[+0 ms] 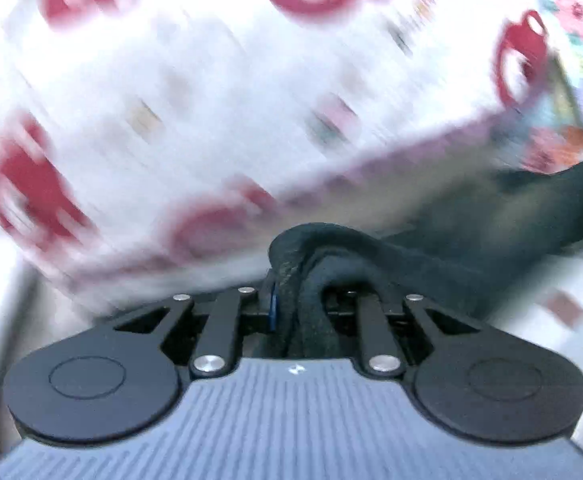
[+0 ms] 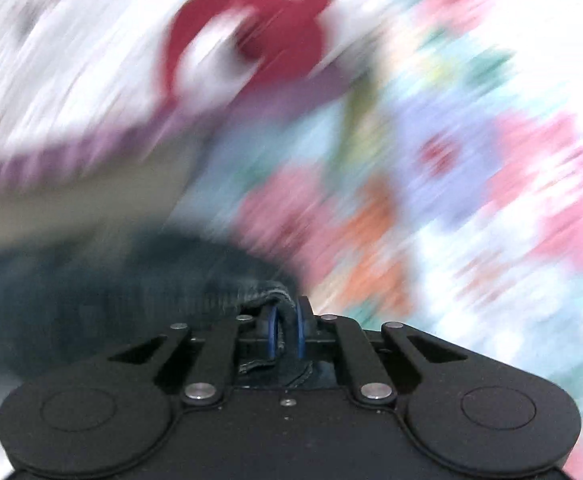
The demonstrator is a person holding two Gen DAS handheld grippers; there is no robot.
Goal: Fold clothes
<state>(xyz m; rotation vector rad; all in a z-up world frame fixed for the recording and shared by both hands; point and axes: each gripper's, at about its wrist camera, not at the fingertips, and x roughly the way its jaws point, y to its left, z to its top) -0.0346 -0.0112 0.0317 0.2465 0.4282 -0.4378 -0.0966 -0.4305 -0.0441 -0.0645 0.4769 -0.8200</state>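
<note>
A dark, nearly black garment (image 1: 471,232) is pinched in my left gripper (image 1: 291,300); its thick folded edge bulges over the shut jaws and the cloth stretches away to the right. In the right wrist view the same dark garment (image 2: 91,292) runs off to the left, and its stitched hem sits between the blue pads (image 2: 301,332) of my right gripper (image 2: 287,328), which is shut on it. Both views are heavily blurred by motion.
A white cloth with large red shapes (image 1: 211,100) fills the background of the left view and also shows in the right view (image 2: 91,80). A floral-patterned pastel sheet (image 2: 471,160) lies to the right; it also shows in the left view's top right corner (image 1: 571,20).
</note>
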